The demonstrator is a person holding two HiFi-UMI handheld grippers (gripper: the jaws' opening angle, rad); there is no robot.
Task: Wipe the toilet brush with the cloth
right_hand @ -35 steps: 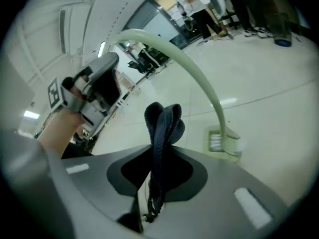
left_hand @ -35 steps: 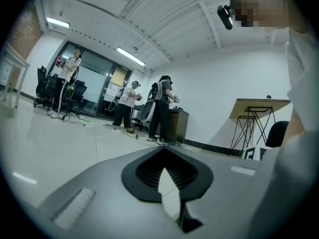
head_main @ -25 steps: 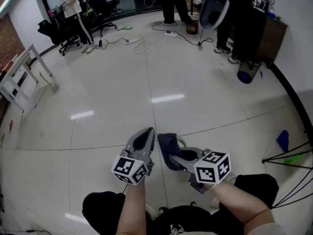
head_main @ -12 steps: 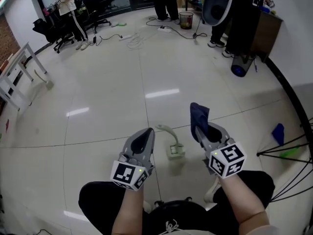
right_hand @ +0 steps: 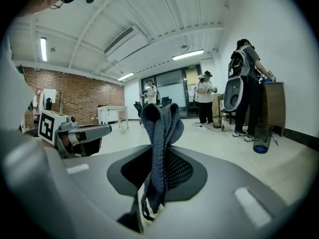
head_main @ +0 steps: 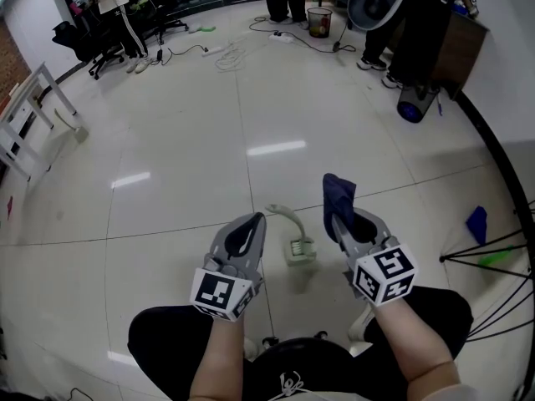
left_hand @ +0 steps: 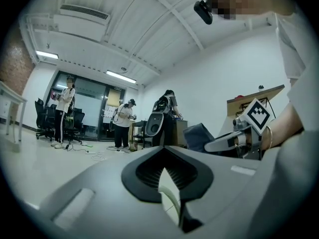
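Moved: right gripper (head_main: 341, 220), clamping dark blue cloth (head_main: 338, 192), swung right.
Brush: pale green toilet brush (head_main: 298, 246) on floor.
Other: left gripper (head_main: 251, 225), jaws together.

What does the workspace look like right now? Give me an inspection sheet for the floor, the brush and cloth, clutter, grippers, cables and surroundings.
Surface: tiled floor, pale and glossy, with light glare.
Job's things: toilet brush, pale green, between the two grippers; cloth, dark blue, apart from the brush.
Clutter: blue object on the floor at right; bin far off.
Grippers: left gripper shut on the brush's handle end; right gripper shut on the cloth, which sticks up past its jaws.
Cables: cords loose across the far floor.
Surroundings: people standing at the far end; office chairs; white table at left.
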